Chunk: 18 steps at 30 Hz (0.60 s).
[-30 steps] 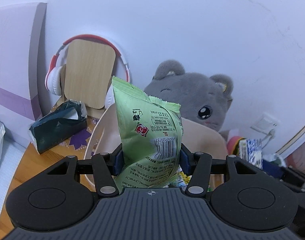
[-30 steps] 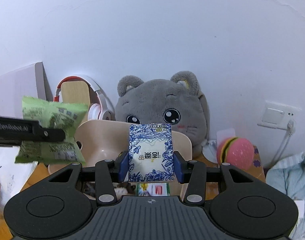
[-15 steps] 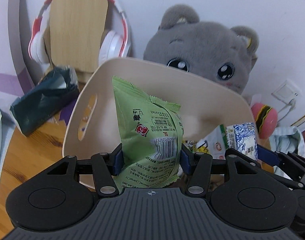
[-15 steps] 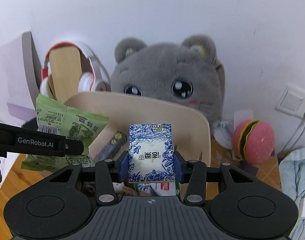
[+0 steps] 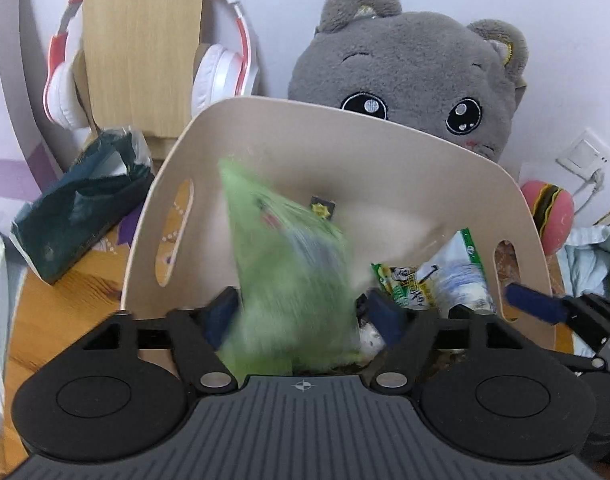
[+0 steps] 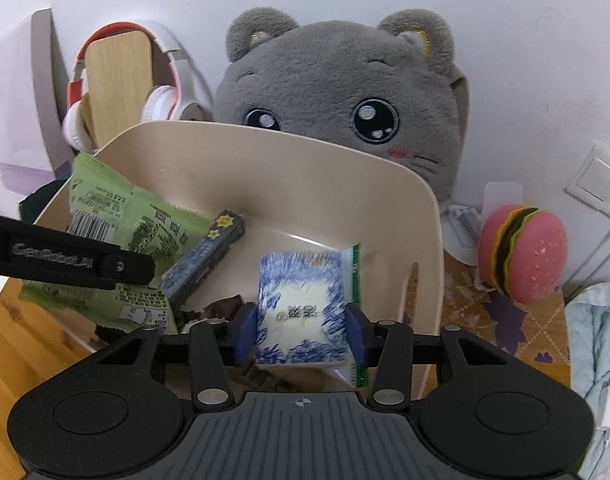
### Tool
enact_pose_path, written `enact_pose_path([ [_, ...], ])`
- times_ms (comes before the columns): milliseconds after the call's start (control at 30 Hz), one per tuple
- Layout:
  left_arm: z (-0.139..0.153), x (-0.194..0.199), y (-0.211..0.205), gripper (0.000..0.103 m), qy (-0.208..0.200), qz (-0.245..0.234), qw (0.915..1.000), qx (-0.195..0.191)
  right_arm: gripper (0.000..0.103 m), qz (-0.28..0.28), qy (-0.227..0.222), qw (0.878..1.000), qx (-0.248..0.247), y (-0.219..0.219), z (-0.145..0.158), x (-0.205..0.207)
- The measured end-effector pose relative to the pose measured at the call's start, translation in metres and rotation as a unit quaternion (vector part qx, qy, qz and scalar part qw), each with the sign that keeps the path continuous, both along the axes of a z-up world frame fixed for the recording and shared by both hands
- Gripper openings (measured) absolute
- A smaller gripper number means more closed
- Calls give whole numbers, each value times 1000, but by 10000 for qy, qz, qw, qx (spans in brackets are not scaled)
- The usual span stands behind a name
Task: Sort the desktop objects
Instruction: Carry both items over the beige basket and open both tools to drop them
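Over beige bin (image 5: 345,148), both downward-tilted grippers just spread, releasing green packet (image 5: 289,280), blue packet (image 6: 301,312).

One beige bin (image 6: 421,216) sits in the middle, and at twelve o'clock behind it is one grey plush cat (image 6: 345,92), with one pair of red-and-white headphones (image 6: 161,96) hung on one wooden stand (image 6: 117,84) at ten o'clock. In and over the bin I count one green snack bag (image 6: 145,216), one blue-and-white packet (image 6: 301,304), one dark starred bar (image 6: 209,256) and one white-and-green packet (image 5: 457,276). Out at three o'clock there's one pink burger toy (image 6: 525,252) and one wall socket (image 6: 597,180), and at nine o'clock one dark green pack (image 5: 81,204).
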<state>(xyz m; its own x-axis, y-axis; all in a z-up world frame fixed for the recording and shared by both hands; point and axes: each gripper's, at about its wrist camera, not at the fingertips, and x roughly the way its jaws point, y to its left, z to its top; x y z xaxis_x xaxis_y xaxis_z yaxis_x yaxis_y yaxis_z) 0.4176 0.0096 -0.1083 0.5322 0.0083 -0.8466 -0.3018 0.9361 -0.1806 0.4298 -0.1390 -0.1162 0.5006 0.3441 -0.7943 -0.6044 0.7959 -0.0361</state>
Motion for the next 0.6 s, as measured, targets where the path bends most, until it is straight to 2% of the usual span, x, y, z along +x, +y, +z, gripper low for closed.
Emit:
enact_pose_path([
  [33, 2, -1, -1, 87, -76, -9, 9999, 82, 67, -10, -9, 10000, 40, -1, 1, 0],
  [100, 5, -2, -1, 87, -178, -68, 9998, 89, 79, -41, -47, 9999, 84, -2, 3, -1],
  [167, 9, -6, -2, 90, -308, -66, 9994, 109, 81, -41, -124, 9999, 93, -2, 6, -3],
  [233, 14, -9, -3, 94, -460, -94, 9987, 189, 89, -39, -172, 9998, 82, -3, 8, -4],
  [333, 23, -13, -5, 95, -640, -163, 9975, 257, 92, -63, -256, 9996, 139, -5, 13, -8],
  [600, 33, -29, -6, 97, -719, -281, 9966, 275, 103, -196, -263, 9989, 332, -14, 26, -17],
])
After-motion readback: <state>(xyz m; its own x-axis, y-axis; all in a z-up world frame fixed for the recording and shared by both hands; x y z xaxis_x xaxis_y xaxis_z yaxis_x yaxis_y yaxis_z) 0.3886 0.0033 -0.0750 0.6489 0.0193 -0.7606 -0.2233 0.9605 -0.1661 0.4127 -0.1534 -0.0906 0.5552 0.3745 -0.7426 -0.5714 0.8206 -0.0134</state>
